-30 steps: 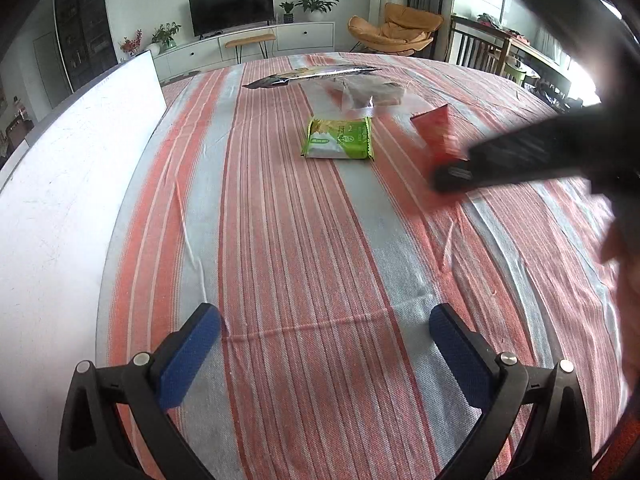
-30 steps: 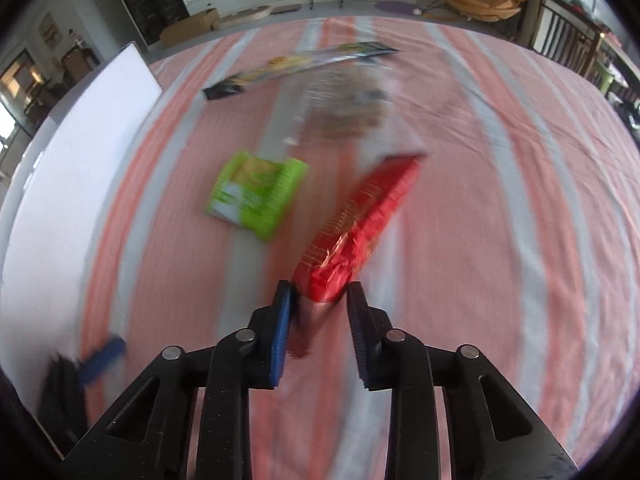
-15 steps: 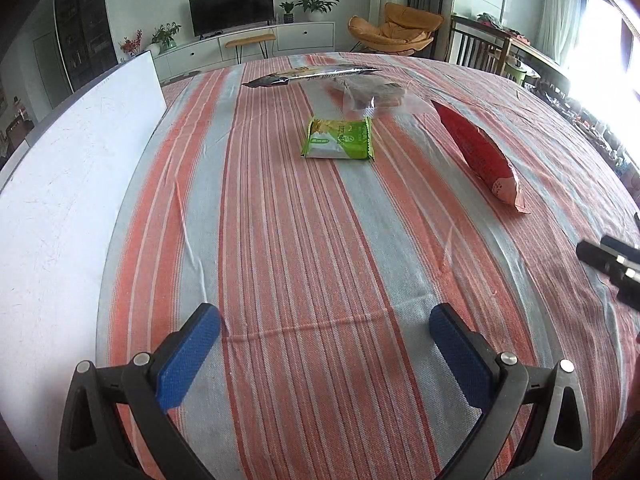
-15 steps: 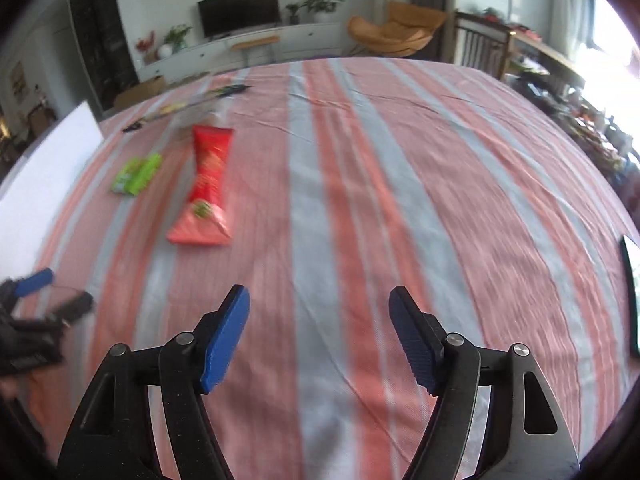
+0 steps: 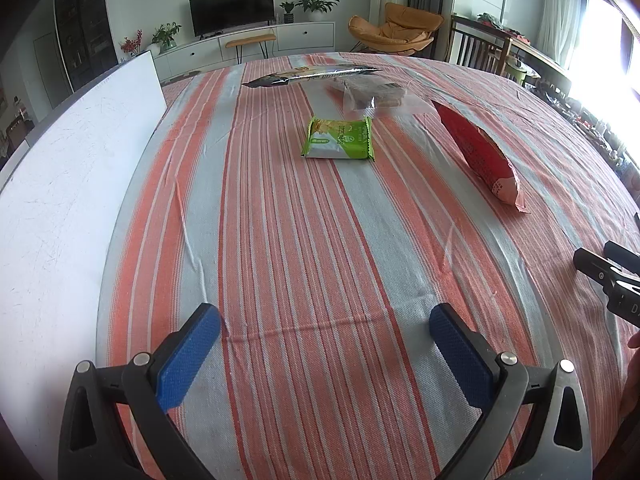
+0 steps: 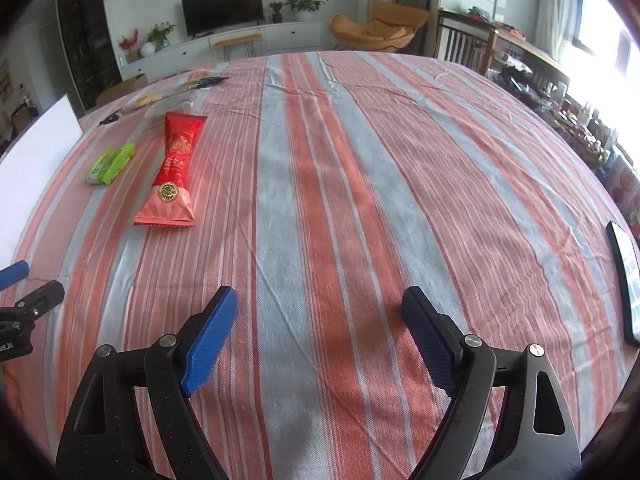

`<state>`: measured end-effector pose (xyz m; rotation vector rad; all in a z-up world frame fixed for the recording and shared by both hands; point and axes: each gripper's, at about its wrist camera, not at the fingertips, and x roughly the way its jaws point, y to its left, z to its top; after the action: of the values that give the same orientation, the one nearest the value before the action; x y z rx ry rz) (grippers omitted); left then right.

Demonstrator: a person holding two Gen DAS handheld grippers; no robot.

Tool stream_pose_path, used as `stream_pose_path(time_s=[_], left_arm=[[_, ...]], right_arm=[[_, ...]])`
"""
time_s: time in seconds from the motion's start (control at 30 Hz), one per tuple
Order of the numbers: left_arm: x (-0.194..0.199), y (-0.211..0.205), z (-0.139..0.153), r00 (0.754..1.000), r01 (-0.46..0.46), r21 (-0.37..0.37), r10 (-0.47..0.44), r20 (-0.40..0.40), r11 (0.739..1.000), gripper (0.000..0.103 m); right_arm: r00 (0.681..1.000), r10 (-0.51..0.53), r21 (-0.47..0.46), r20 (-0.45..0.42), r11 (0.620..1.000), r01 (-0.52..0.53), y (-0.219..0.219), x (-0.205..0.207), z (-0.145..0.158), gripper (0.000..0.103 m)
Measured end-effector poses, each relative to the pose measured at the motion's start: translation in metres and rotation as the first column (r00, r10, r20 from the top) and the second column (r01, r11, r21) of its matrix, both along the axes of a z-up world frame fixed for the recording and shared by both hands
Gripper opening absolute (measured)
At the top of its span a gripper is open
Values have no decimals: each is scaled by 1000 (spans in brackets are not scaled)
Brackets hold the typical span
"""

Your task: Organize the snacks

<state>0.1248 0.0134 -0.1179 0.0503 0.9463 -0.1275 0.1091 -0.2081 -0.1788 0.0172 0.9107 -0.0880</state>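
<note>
Likely home living room, television (image 5: pixel 232 8), armchair (image 5: pixel 394 30)

Four snacks lie on the cloth: one green pack (image 5: pixel 339 143), one red pack (image 5: pixel 476 151), one clear bag (image 5: pixel 374 96) and one long silver pack (image 5: pixel 312 76). Two grippers show.

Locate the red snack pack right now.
The red snack pack lies flat on the striped tablecloth, left of centre in the right wrist view, just right of the green packet, held by neither claw.

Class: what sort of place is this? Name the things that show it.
Most likely a home living and dining room: a television on a low white cabinet, an orange lounge chair, and a cloth-covered table.
</note>
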Motion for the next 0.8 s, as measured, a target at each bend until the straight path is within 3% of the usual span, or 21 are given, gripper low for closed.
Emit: stream_pose_path(time_s=[0.27,0.33,0.43,0.6,0.67,0.8], left_arm=[[1,0,1,1000,-1,-2,1,-3,1000,103],[7,-2,3,999,-7,-3,6,-44,1000,103],[29,-5,14,996,5,-71,-11,-91,997,103],[85,-8,40,997,-38,-94,31,-75,995,103],[106,-7,42,996,-38,-85,31,-83,996,103],[141,-11,35,993,14,8,-12,-118,1000,102]], right_arm=[[1000,0,1,0,1000,0,0,0,0,87],[1000,0,1,1,1000,0,0,0,0,87],[1000,1,1,1,1000,-1,0,0,0,87],[1000,1,2,1,1000,-1,-1,-1,0,87],[1000,1,2,1,1000,-1,-1,-1,0,87],[1000,1,2,1,1000,-1,-1,-1,0,87]])
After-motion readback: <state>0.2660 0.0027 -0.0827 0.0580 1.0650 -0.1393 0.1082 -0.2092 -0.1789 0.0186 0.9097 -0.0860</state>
